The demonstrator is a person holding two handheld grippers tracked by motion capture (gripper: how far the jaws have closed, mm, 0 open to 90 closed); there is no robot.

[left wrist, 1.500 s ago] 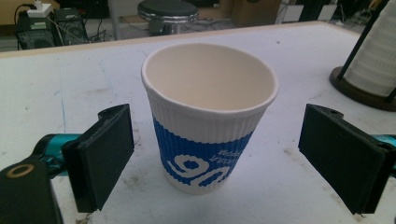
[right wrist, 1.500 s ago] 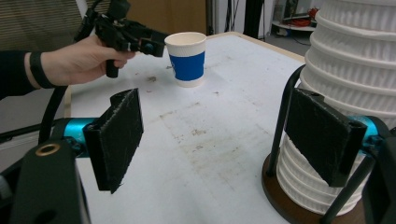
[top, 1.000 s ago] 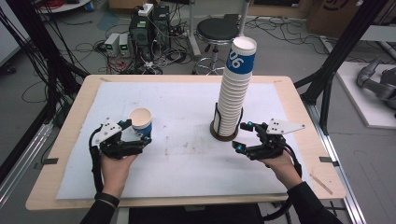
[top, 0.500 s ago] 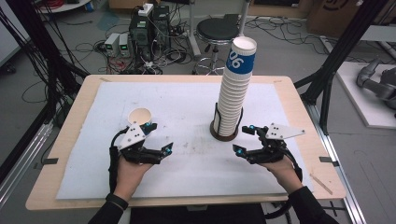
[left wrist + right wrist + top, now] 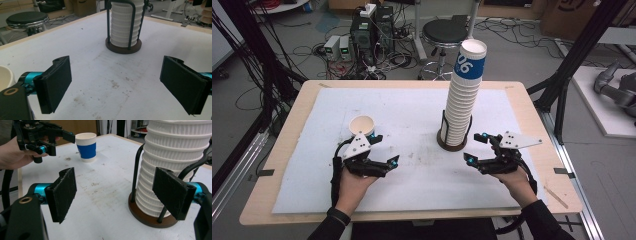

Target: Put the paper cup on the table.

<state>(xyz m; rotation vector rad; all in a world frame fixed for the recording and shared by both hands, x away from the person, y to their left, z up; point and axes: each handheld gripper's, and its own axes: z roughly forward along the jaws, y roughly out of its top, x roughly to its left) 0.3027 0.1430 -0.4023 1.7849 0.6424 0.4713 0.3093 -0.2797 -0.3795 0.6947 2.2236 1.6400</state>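
Nearest the person, the left tool and right tool hover over the white-covered tabletop, both with jaws apart and empty. Just beyond the left tool stands the single white paper cup with a blue sleeve, upright and free. Farther right rises the tall stack of white paper cups in its dark wire holder. The cup is probably light and crushable; a gentle grip across its sleeved mid-wall suits it.
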